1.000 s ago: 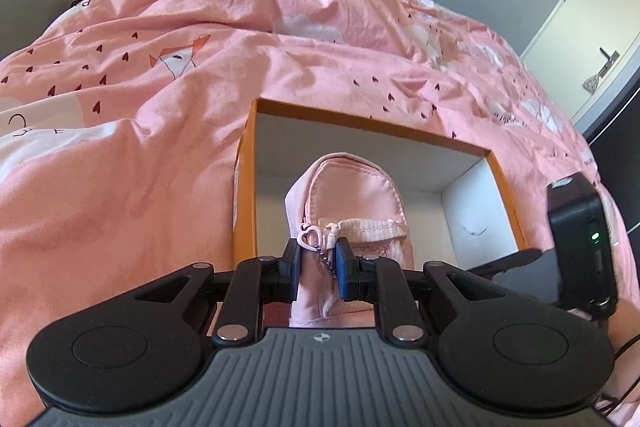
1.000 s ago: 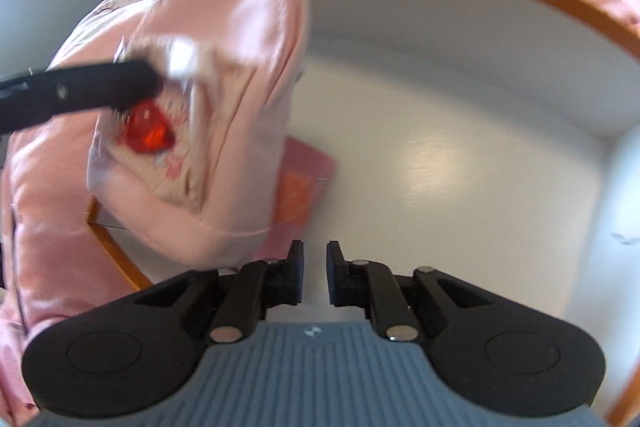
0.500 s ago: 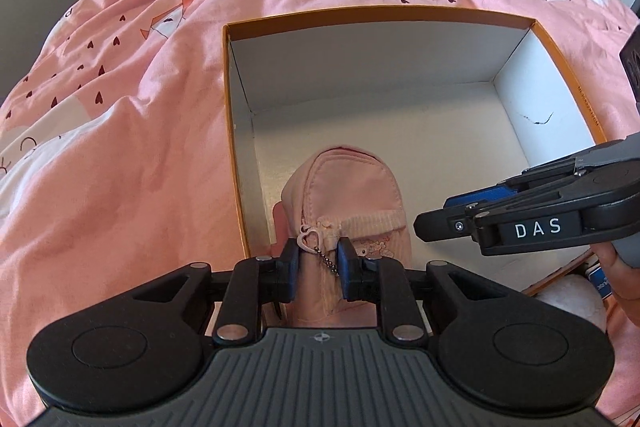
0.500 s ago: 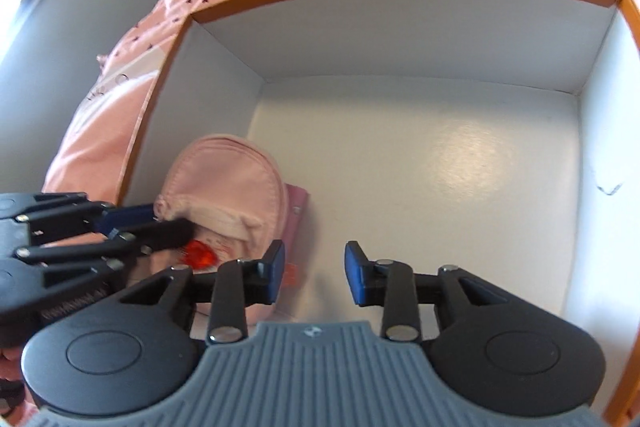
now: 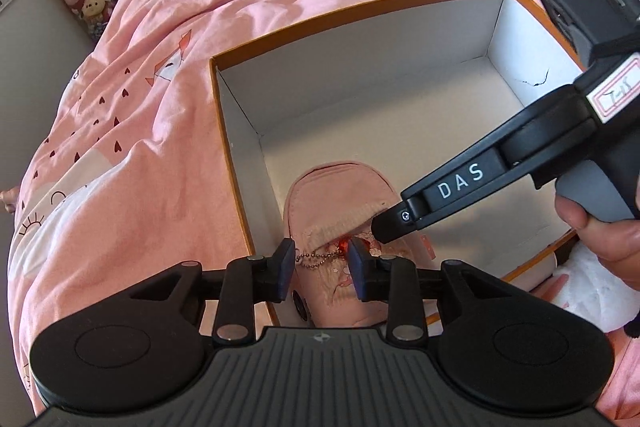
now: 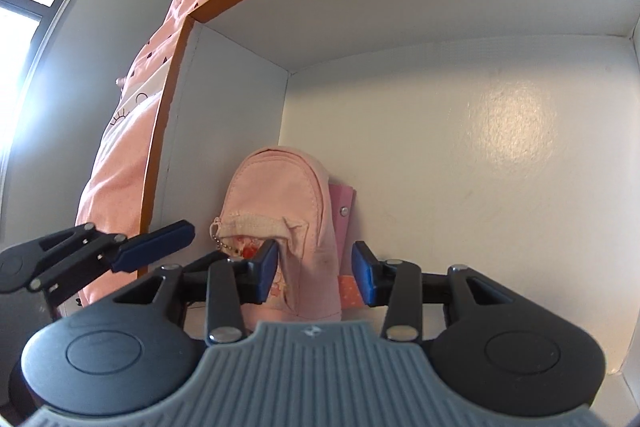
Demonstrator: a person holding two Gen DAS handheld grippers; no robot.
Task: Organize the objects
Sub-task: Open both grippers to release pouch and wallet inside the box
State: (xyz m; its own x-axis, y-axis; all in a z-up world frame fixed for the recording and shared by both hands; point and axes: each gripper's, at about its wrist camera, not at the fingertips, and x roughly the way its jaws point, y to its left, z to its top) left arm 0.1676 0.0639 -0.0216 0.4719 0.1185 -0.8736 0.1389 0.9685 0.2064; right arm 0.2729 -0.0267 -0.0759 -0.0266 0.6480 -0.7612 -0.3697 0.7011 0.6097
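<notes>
The right claw (image 6: 314,273) hangs open inside the box (image 5: 224,131), its two blue pads standing either side of the near end of the small pink backpack (image 6: 280,227) without touching it, as far as the right wrist view shows. The left claw (image 5: 322,269) is open too, poised at the same near end, with the bead chain (image 5: 316,259) on the zip lying loose between its pads and nothing pinched.

The backpack lies flat on the box floor, tucked against the left wall at the near corner. Its long axis runs from the near wall toward the far wall, rounded top pointing away from both claws. So the backpack lies straight ahead of each claw, lengthwise along the fingers, not across them. A thin pink card or booklet (image 6: 344,205) sits just beside it, on the side away from the left wall, partly under it.

Both claws are about equally near, though the right one already straddles the backpack's body while the left one only frames the chain. My judgement: if the backpack needs shifting or straightening, the right claw is better set, since closing would catch the fabric across its narrow width. The rest of the box floor is bare toward the far wall. The box rests on a pink bed cover (image 5: 132,115).
</notes>
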